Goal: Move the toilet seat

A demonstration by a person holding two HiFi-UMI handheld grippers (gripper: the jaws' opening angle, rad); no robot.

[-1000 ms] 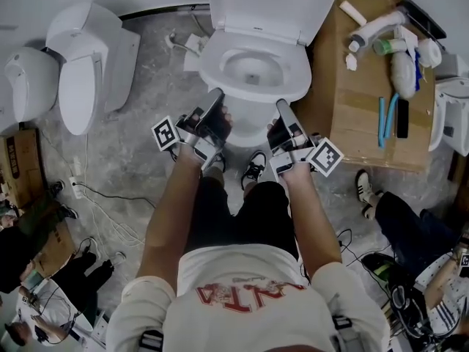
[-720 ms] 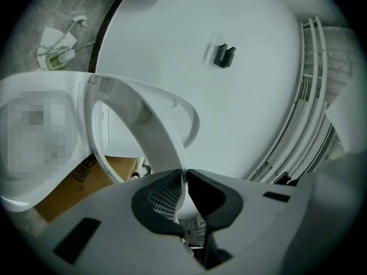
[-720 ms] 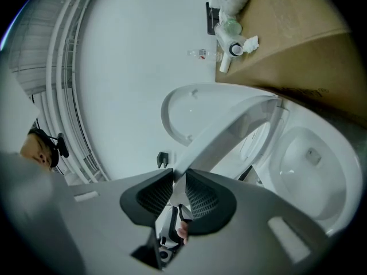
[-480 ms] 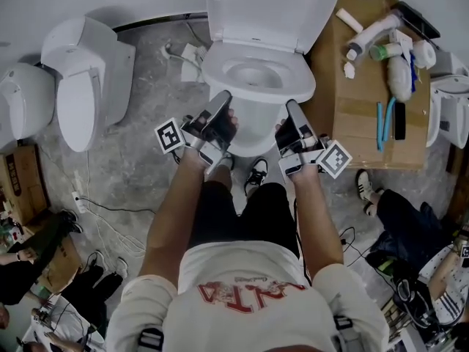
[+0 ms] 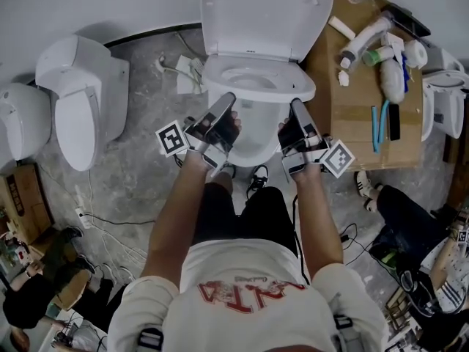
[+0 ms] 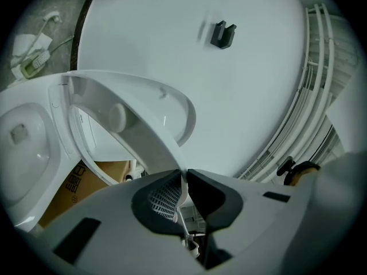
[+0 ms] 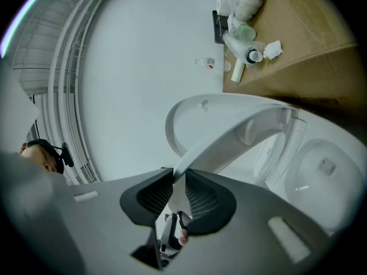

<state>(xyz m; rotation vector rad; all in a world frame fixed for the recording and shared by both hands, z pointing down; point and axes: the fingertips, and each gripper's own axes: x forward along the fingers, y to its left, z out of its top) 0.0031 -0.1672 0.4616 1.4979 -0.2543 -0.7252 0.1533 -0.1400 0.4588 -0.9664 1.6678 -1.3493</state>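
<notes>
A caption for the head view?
Left gripper and right gripper pinch the toilet seat, tilted partway up below the open lid.

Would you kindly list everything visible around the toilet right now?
toilet seat: one, white, partly raised over the middle bowl
lid: one, white, upright behind it
spare toilets: two, white, floor at left
cardboard box: one, brown, right of bowl
bottles: several, white and green, on the box
cables: several, dark, floor at left
bystanders: at least two, dark clothes, lower corners
left gripper: one, grey, shut on seat's left front
right gripper: one, grey, shut on seat's right front
</notes>
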